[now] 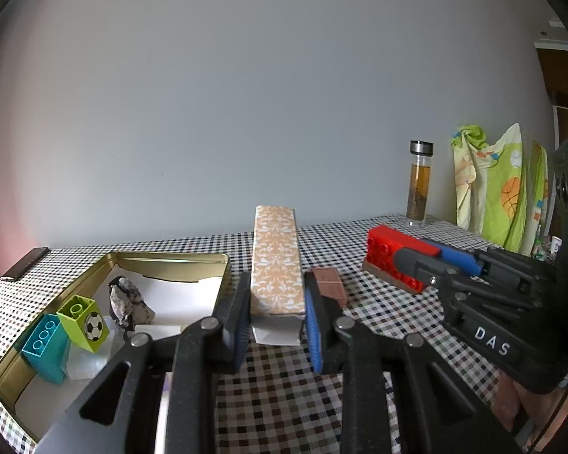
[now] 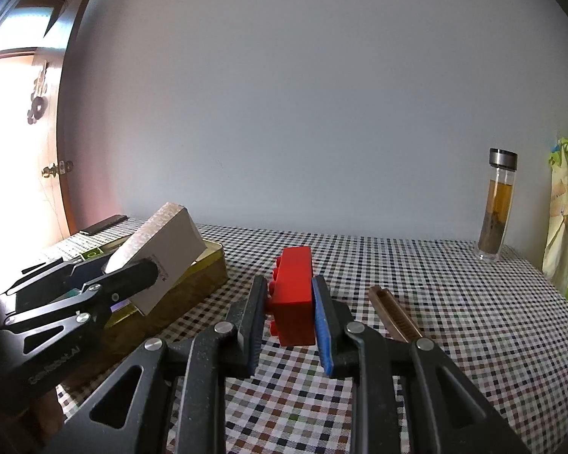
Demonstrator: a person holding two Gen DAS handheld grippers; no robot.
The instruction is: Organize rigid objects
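A tall clear glass bottle with a metal cap (image 1: 420,185) (image 2: 498,204), part-filled with amber liquid over dark sediment, is seen upright on the checked tablecloth (image 1: 284,397) (image 2: 454,302) at two o'clock, against the plain pale wall (image 1: 246,94). Just beside it, at three o'clock, a bundle of green and yellow cartoon-printed fabric (image 1: 500,189) (image 2: 566,219) is propped. At ten o'clock a flat dark slab (image 1: 24,264) is laid near the table's edge, and a dark wooden door frame (image 2: 62,121) is shown there.

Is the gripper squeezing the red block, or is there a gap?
Touching. In the right wrist view, the right hand-held gripper has both blue pads pressed flat against the sides of the red block, with no gap showing.
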